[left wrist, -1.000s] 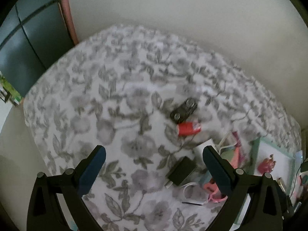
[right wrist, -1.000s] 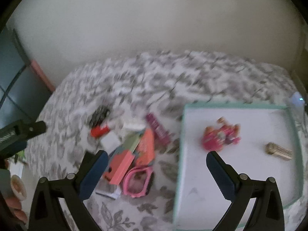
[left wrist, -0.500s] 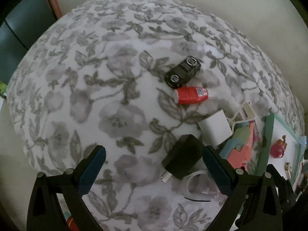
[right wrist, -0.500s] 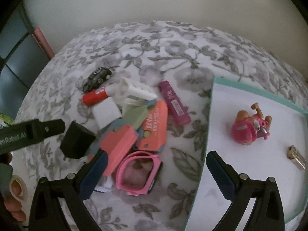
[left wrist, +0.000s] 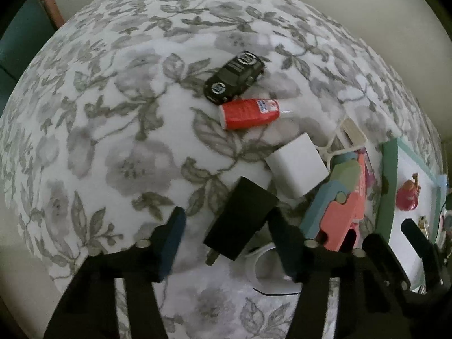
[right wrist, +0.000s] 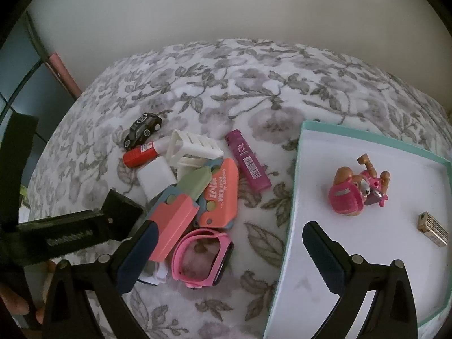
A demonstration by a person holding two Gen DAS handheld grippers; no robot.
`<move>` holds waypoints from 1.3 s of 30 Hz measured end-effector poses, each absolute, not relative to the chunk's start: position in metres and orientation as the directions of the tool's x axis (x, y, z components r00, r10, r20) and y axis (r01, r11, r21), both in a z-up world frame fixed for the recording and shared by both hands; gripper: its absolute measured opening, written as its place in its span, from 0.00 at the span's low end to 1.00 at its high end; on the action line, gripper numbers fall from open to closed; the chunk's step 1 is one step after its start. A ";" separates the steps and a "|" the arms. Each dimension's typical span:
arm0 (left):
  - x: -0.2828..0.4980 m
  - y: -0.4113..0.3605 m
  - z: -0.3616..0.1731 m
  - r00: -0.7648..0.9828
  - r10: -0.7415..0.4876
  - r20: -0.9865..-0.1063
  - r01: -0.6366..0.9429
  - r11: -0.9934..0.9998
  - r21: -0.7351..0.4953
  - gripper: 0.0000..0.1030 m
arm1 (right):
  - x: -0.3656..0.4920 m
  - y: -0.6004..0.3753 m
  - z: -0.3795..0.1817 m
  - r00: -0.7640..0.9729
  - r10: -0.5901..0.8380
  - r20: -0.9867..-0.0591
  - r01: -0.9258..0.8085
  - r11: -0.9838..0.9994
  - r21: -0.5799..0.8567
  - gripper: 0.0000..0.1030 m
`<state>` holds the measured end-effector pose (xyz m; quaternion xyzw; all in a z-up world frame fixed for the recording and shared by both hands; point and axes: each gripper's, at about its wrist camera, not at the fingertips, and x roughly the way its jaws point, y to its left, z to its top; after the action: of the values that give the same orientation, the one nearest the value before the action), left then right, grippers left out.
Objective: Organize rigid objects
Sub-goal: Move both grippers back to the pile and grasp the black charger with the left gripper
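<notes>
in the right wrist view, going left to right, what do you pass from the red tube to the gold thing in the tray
red tube → white cage-like piece → purple tube → teal tray rim → pink toy pup → gold block

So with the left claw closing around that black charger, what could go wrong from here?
The left claw has been closing with the black charger between its fingers; the right finger looks close, the left one apart, so it may twist or slip. The charger lies against the white adapter and over a white cable; lifting could drag either.
</notes>
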<state>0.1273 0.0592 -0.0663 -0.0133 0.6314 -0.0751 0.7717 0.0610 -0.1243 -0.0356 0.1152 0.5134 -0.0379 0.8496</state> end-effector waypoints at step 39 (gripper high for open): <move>0.145 0.134 -0.063 0.221 -0.037 -0.974 -0.057 0.997 -0.051 0.32 | 0.104 -0.029 -0.064 0.331 -0.190 -0.924 0.169 0.976 -0.140 0.71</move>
<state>0.1451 0.1344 -0.0634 -0.0380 0.6239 0.0064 0.7805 0.1044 -0.0292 -0.0638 -0.0089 0.5677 -0.1101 0.8158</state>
